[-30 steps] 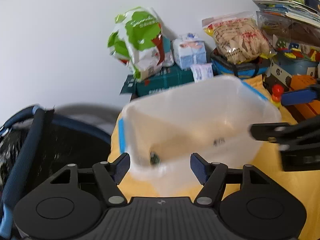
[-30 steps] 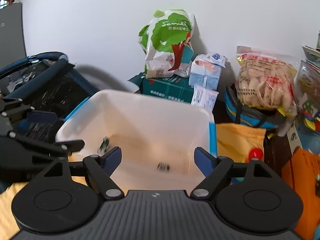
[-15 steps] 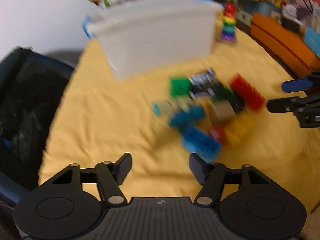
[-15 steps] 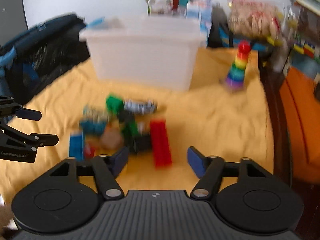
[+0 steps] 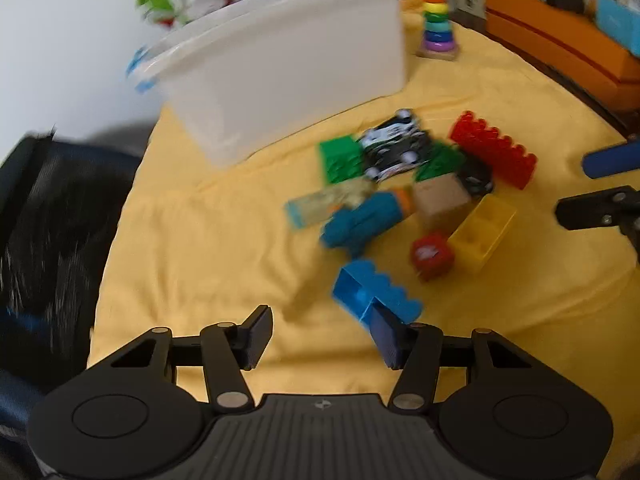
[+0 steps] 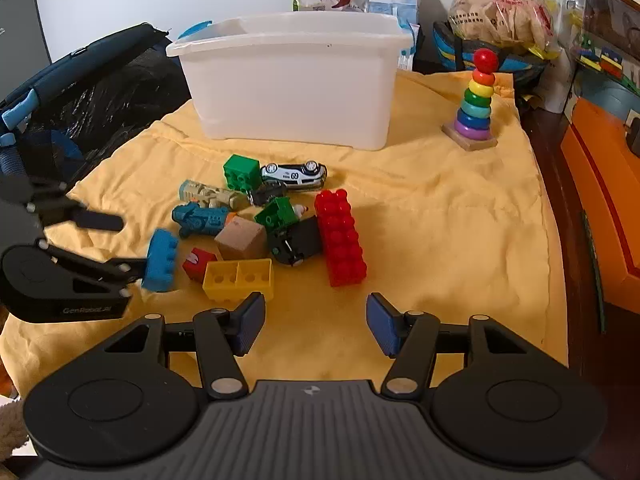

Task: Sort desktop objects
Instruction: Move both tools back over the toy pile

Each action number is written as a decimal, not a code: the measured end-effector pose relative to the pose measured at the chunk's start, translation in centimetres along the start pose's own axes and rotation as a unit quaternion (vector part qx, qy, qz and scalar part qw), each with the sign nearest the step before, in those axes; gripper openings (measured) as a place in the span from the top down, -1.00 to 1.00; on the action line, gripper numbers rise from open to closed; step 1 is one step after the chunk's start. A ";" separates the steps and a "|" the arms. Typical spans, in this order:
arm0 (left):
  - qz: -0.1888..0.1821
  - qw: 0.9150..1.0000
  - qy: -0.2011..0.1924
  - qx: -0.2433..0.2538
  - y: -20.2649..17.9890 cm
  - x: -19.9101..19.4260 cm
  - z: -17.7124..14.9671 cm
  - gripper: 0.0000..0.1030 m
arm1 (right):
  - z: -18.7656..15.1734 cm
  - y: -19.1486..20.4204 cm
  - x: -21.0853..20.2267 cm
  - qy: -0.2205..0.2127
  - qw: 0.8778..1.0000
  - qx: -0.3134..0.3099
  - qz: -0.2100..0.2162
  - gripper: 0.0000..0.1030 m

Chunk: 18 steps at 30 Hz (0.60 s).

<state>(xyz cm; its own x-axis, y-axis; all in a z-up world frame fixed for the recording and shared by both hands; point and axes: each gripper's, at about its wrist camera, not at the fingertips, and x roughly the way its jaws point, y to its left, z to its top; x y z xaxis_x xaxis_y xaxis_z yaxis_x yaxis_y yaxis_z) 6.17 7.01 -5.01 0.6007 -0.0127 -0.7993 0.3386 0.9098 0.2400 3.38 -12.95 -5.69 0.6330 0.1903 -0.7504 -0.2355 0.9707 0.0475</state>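
A pile of toys lies on the yellow cloth [image 6: 440,220]: a long red brick [image 6: 340,238], a yellow brick [image 6: 239,279], a blue brick [image 6: 161,260], a green brick [image 6: 240,171], a wooden cube [image 6: 241,242], a white toy car [image 6: 294,174] and a black toy car [image 6: 296,244]. A white plastic bin [image 6: 292,80] stands behind them. My left gripper [image 5: 320,334] is open, its right finger touching the blue brick [image 5: 376,294]. My right gripper [image 6: 316,326] is open and empty, just in front of the red brick.
A rainbow ring stacker [image 6: 476,104] stands right of the bin. A black and blue bag [image 6: 80,92] lies at the left. Orange boxes [image 6: 600,184] and snack bags [image 6: 500,20] crowd the right and back edges.
Both grippers have pulled back from above the bin and dropped low towards the toy pile. The left gripper has come up to the blue brick.
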 end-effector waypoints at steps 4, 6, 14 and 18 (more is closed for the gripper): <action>0.024 0.999 0.022 -0.026 2.4 0.1 -2.0 -0.15 | -0.1 -0.2 0.2 0.004 1.000 0.006 0.002 -0.17; 0.028 0.999 0.024 -0.039 3.2 -0.2 -2.2 -0.15 | -0.1 -0.1 0.4 0.005 1.000 0.005 0.005 -0.17; 0.006 0.999 -0.042 0.002 0.4 -3.1 1.2 -0.15 | 0.1 0.5 0.7 0.005 1.000 -0.004 0.012 -0.17; -0.001 0.999 -0.033 0.032 -1.8 -1.2 2.0 -0.15 | 0.1 0.5 0.7 0.004 1.000 -0.004 0.011 -0.18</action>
<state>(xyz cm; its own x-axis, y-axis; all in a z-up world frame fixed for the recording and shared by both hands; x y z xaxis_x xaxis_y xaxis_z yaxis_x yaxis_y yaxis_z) 6.25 4.57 -3.39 0.6452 -0.0444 -0.7627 0.3843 0.8817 0.2738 3.76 -12.33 -6.15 0.6208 0.2112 -0.7550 -0.2558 0.9649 0.0596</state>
